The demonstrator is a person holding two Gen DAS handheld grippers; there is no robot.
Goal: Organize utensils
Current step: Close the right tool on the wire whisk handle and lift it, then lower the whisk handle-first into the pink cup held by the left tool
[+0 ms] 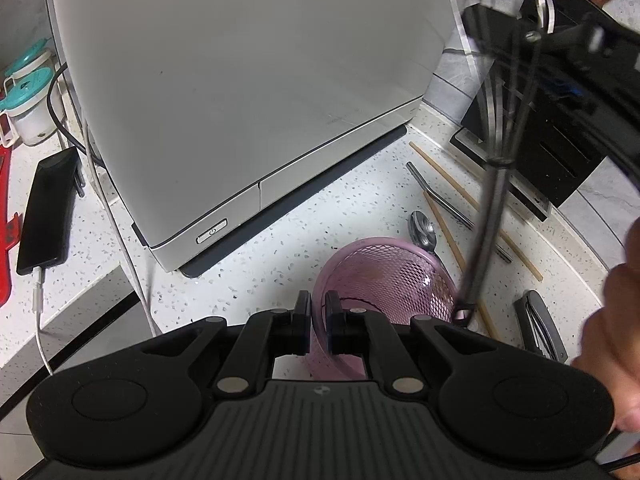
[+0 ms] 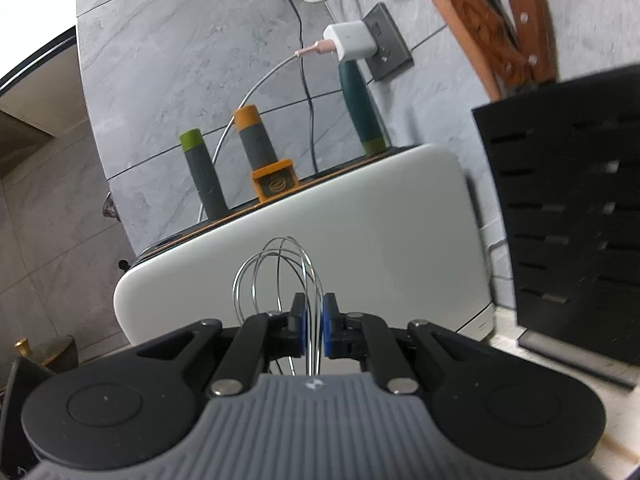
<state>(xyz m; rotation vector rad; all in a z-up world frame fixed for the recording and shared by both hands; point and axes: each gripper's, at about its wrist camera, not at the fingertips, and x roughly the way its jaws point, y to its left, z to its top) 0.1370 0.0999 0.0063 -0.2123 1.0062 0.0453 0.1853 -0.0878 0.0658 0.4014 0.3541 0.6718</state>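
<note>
My left gripper is shut on the near rim of a pink mesh cup that stands on the speckled counter. My right gripper is shut on the wire loops of a whisk. In the left wrist view the right gripper is high at the upper right. The whisk hangs from it, dark handle down, its tip beside the cup's right rim. A spoon, a metal rod and wooden chopsticks lie behind the cup. Tongs lie at its right.
A white appliance fills the counter's left and back, with tool handles standing behind it. A black slotted holder stands at the right by the wall. A phone on a cable and lidded jars sit far left. A hand is at the right edge.
</note>
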